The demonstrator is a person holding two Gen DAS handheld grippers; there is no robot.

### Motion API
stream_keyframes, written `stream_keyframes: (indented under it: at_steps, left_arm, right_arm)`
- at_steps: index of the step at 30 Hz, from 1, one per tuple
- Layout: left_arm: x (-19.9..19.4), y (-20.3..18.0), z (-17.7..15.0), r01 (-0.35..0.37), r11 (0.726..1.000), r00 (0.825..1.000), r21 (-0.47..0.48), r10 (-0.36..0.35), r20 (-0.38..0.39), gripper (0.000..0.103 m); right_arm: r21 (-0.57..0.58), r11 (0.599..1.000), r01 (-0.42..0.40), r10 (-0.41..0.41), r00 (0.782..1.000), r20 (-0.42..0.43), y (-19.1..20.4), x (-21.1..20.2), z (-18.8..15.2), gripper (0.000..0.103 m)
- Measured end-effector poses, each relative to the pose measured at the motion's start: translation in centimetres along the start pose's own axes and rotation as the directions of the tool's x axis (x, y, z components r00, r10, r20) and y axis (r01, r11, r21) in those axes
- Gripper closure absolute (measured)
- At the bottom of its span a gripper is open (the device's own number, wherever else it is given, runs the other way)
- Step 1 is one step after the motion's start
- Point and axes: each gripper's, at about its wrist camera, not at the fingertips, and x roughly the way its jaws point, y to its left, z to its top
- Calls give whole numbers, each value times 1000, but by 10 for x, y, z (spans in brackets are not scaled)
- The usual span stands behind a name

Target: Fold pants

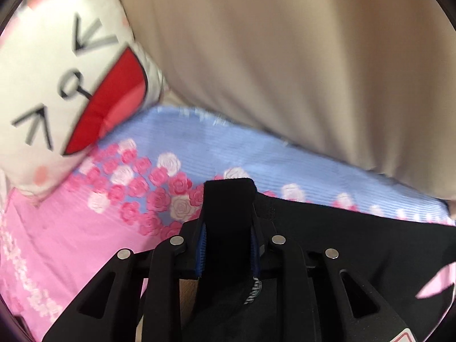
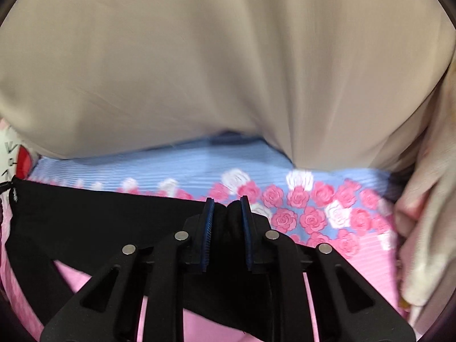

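The black pants (image 1: 356, 242) hang stretched between my two grippers above a pink and blue bed sheet. My left gripper (image 1: 228, 228) is shut on one end of the pants' top edge, with black cloth bunched between its blue pads. My right gripper (image 2: 226, 219) is shut on the other end of the black pants (image 2: 99, 216), which stretch away to the left in its view. The lower part of the pants is hidden under the grippers.
A bed sheet (image 1: 199, 148) with pink and white roses lies below. A white cartoon-face pillow (image 1: 65, 91) sits at the left. A large beige cushion (image 2: 199, 65) fills the space ahead. Cream fabric (image 2: 427, 213) is at the right.
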Motion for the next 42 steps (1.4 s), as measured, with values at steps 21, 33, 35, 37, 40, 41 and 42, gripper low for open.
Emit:
stream_keyframes:
  at_steps: [21,33,35,37,40,41,42]
  left_arm:
    - [-124,67,-229,52,999,994,11,-51,-91,80]
    - [-112,60,-235,-8,1000,994,15,9,-111,79]
    - [-111,59,-235,-16,1000,994,20,18,-112,79]
    - [-113,59,-233,-22,999,994,25,25,-109,79]
    - [-125,63,-224,-9,1000,997,21,11,-83,79]
    - [-129,64,-221,-7,1000,997,18,8,-74,79]
    - [-131,66,-219,-4,1000,998,14,5,-68,79]
  right_arm:
    - [210,976,-54,38,996,83,-30,-186,-221,89]
    - [153,985,-83,109,979,-171,55,-76,-238,43]
    - [102,994,-40,57,983,-176,65,-73,-234,86]
    - [76,996,-47,57,989,-135,69,-91,-220,93]
    - [13,999,30,-31,999,28,58,-155,-179,94]
    - [13,997,70,-71,996,52,47,-168,-171,94]
    - [9,993,118,-119,991,58,35,-176,-166,94]
